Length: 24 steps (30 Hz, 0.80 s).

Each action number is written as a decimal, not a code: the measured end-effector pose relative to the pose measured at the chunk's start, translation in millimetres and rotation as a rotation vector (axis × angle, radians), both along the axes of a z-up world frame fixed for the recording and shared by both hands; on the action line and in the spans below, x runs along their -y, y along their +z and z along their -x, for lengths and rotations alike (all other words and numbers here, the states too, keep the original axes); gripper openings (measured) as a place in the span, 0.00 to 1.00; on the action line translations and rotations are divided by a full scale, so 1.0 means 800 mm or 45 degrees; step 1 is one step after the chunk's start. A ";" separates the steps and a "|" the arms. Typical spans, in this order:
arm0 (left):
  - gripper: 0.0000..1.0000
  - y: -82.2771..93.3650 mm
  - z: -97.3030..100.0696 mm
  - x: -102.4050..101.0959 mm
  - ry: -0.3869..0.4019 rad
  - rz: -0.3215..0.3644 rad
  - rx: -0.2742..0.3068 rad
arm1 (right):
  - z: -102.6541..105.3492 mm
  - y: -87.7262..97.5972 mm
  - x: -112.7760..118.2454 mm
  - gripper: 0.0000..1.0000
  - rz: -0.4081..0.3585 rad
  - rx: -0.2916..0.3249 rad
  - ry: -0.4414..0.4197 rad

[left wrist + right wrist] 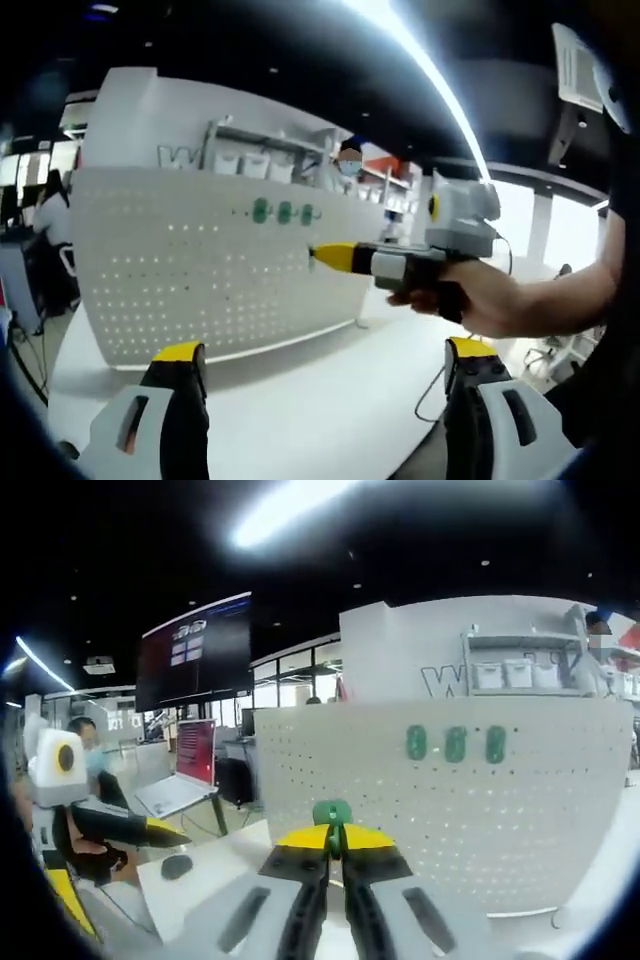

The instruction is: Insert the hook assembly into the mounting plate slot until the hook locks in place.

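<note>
A white pegboard (210,265) is seen standing upright on a white desk (300,400); it serves as the landmark here. Three green hooks (284,212) are already seated in a row on the upper part of its face, near its right edge in the left gripper view, and are also seen high on the board in the right gripper view (455,744).

The right gripper (333,842) is held in front of the pegboard, below and to the left of the three hooks. Its fingers (372,838) are closed to a narrow gap, and a fourth green hook (332,813) is pinched between the yellow tips. Whether this hook touches the board cannot be told. In the left gripper view the same gripper (318,256) is seen with its yellow tip at the board's face, just below the row of hooks, carried by a hand (480,300).

The left gripper (325,365) is held back from the pegboard, over the desk. Its fingers (178,352) are spread wide, with nothing between them.

A laptop (185,770) is noted beyond the board's left edge.
</note>
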<state>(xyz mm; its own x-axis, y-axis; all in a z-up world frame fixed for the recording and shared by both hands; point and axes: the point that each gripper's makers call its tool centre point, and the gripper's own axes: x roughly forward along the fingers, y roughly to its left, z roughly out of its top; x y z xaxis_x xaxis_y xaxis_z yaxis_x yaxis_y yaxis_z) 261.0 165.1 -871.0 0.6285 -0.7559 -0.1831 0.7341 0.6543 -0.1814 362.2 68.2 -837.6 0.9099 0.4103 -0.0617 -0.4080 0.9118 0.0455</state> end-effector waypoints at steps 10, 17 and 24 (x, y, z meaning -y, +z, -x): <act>0.99 -0.011 -0.007 -0.008 0.019 -0.017 -0.034 | -0.052 0.024 0.071 0.01 -0.037 0.066 -0.207; 0.98 -0.014 -0.024 -0.031 0.075 0.001 -0.055 | -0.075 0.032 0.108 0.01 -0.039 0.093 -0.290; 0.96 -0.022 -0.032 -0.041 0.109 -0.011 -0.080 | -0.092 0.033 0.136 0.01 -0.074 0.095 -0.356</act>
